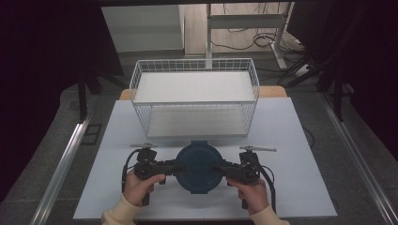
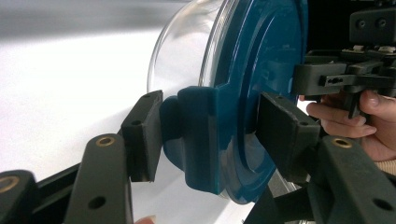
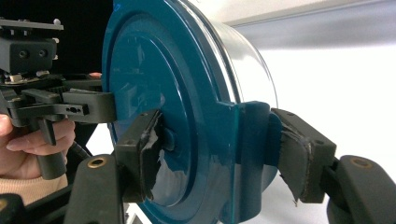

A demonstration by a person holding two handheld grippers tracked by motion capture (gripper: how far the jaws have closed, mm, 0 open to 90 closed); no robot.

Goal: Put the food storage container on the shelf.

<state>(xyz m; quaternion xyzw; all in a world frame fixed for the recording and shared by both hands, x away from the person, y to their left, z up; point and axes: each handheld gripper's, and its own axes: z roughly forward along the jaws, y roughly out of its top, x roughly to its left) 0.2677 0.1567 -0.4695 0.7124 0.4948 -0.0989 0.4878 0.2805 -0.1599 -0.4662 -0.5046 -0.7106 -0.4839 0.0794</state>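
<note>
Nearest the person, a round clear container with a blue lid [image 1: 199, 167] sits low over the tabletop [image 1: 291, 136], just in front of the white wire basket [image 1: 195, 96]. Each tool is closed on one of the lid's side latch tabs: the left tool [image 1: 174, 167] pinches the tab on the lid's left edge, the right tool [image 1: 223, 168] the tab opposite. The main risk is a slip. The pads bite only on small tabs, and the right tool's pad lining [image 3: 294, 158] looks torn, so an uneven lift could tilt the container out or pop a latch. Both hands, the left hand [image 1: 141, 185] and right hand [image 1: 251, 190], grip the handles from below, forearms angling inward toward the lid. Beyond it, the basket stands empty.
</note>
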